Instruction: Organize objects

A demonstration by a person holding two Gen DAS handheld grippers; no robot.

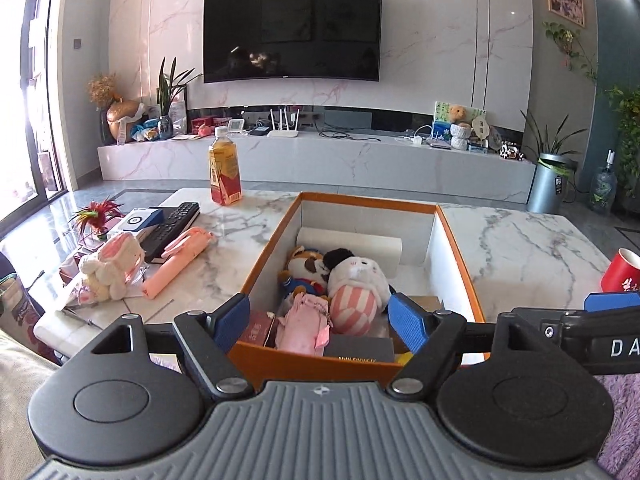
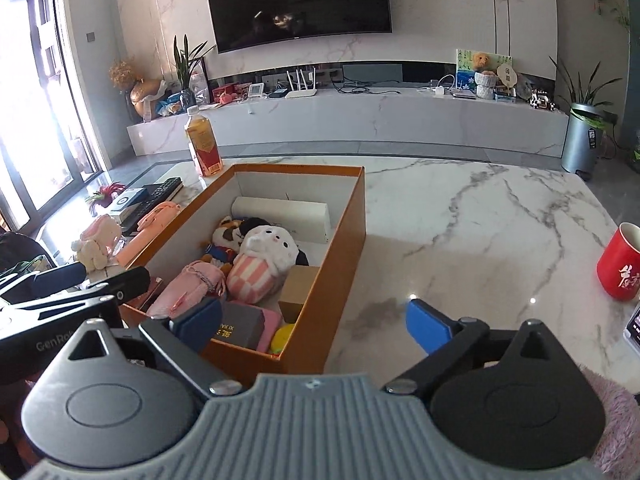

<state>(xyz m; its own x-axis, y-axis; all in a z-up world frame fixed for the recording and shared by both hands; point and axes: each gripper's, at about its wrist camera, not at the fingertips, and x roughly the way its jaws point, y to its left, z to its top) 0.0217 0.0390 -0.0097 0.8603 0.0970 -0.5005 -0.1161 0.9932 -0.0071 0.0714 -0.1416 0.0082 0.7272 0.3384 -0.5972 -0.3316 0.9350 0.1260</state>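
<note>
An orange box stands on the marble table. It holds plush toys, a pink pouch, a white roll and small boxes. My left gripper is open and empty over the box's near end. My right gripper is open and empty, straddling the box's near right corner. On the table left of the box lie a pink umbrella, a bunny plush and a remote.
A tea bottle stands beyond the box's far left corner. A red mug sits at the table's right edge. A small card box and a red plant ornament are at the left.
</note>
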